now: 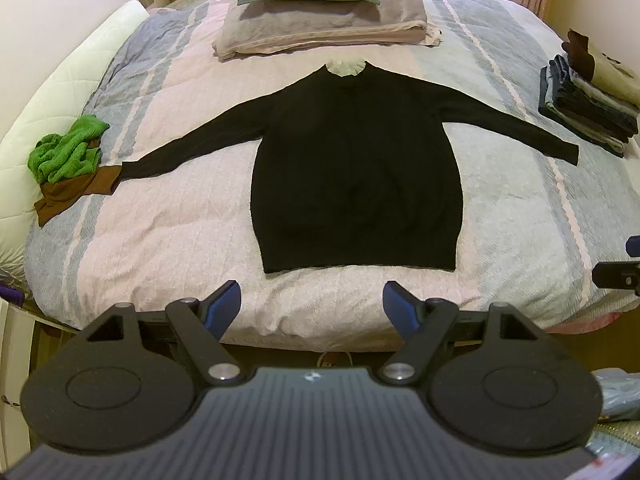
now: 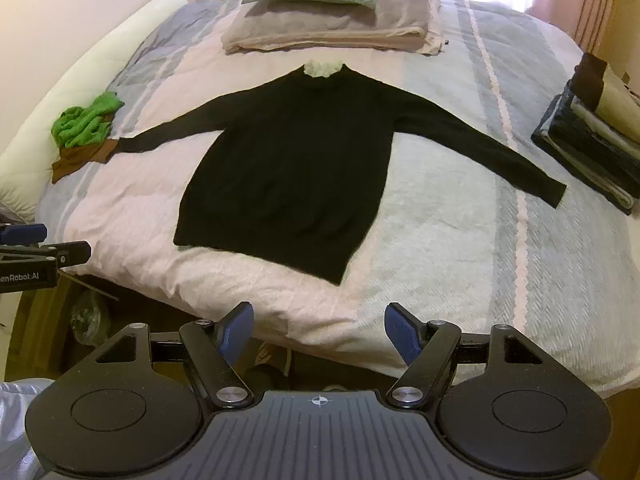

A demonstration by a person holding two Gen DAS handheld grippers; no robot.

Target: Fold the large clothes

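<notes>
A black long-sleeved sweater [image 1: 356, 168] [image 2: 292, 176] with a pale collar lies flat on the bed, both sleeves spread wide, hem toward me. My left gripper [image 1: 312, 310] hovers open near the foot of the bed, just short of the hem, nothing between its blue pads. My right gripper [image 2: 319, 332] is open too, over the bed's near edge, right of the hem's corner. Each gripper shows at the other view's edge: the right gripper's body [image 1: 618, 274] and the left gripper's body [image 2: 36, 254].
A crumpled green and brown garment pile [image 1: 66, 164] [image 2: 84, 132] touches the left sleeve's cuff. A stack of folded clothes [image 1: 588, 96] [image 2: 592, 140] sits at the bed's right. A folded blanket with a green pillow [image 1: 316, 8] [image 2: 320, 4] lies beyond the collar. A white cushion [image 1: 60, 92] lines the left side.
</notes>
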